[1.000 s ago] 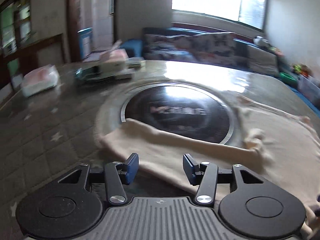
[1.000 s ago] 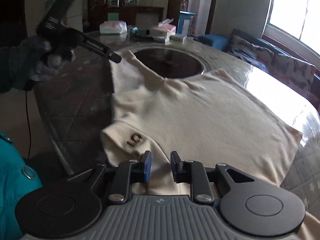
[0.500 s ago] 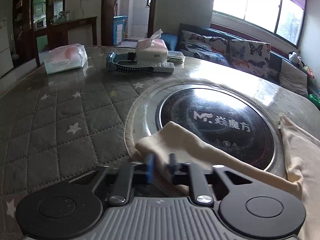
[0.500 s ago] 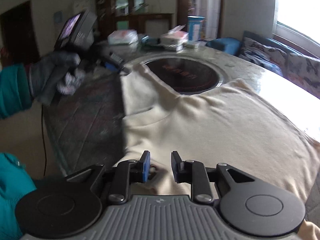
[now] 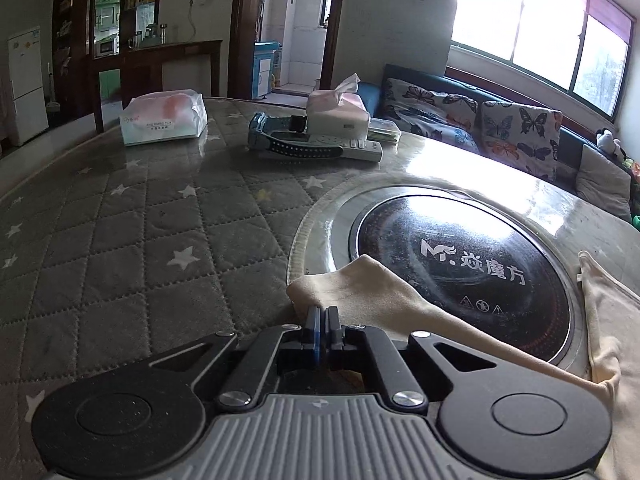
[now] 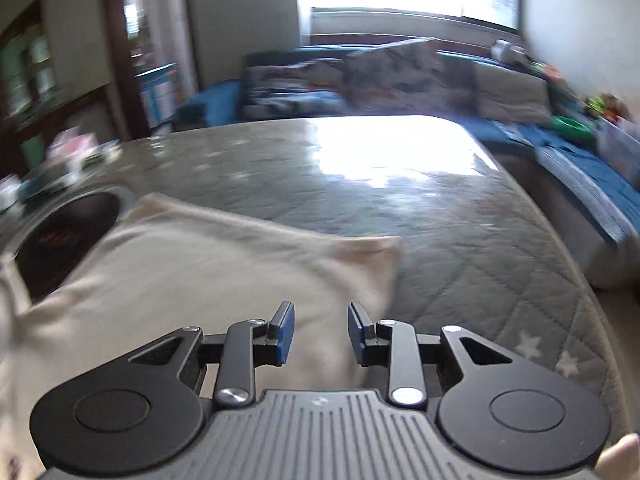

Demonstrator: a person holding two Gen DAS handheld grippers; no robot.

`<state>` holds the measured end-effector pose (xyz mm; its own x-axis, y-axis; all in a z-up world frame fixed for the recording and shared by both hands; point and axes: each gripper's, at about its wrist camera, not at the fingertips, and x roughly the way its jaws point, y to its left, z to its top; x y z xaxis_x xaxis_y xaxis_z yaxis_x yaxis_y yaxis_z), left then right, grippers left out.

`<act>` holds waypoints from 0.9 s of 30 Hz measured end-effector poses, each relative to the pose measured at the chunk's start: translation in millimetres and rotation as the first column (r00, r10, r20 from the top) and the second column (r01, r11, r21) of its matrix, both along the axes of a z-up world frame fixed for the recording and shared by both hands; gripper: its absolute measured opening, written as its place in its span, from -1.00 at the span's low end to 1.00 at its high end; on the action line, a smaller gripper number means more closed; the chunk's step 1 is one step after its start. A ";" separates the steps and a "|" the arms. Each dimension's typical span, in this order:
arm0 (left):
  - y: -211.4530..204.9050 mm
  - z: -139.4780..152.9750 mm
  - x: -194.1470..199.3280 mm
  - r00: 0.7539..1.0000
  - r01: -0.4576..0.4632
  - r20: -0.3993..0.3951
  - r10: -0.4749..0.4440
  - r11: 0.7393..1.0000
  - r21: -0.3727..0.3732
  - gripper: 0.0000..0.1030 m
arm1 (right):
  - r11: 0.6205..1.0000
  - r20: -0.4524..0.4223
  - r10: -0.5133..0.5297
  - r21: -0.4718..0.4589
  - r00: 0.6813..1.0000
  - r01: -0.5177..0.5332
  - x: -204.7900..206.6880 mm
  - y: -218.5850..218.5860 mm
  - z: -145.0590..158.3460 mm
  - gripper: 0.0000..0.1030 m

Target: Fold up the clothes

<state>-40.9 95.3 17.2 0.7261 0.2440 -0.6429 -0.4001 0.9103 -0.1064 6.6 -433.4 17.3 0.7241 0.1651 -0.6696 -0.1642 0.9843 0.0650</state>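
The left gripper point(image 5: 321, 314) has its jaws clamped on the cream sweater's sleeve point(image 5: 372, 300) (beside the induction cooktop point(image 5: 460, 264)); the right gripper point(image 6: 320, 334) hovers jaws-apart, empty, over the sweater's body point(image 6: 200, 264).

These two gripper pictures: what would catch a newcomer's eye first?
The cream cotton shirt sprawls over the grey quilted star-patterned table cover. The left gripper pinches its sleeve beside the round black glass cooktop. The right gripper hangs open over the shirt's body.
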 end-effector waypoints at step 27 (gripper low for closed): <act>20.5 17.5 -14.3 0.992 -0.105 0.065 0.105 0.994 -0.002 -0.96 | 0.950 0.020 0.302 -0.091 0.953 -0.299 70.4 101.1 10.4 -0.62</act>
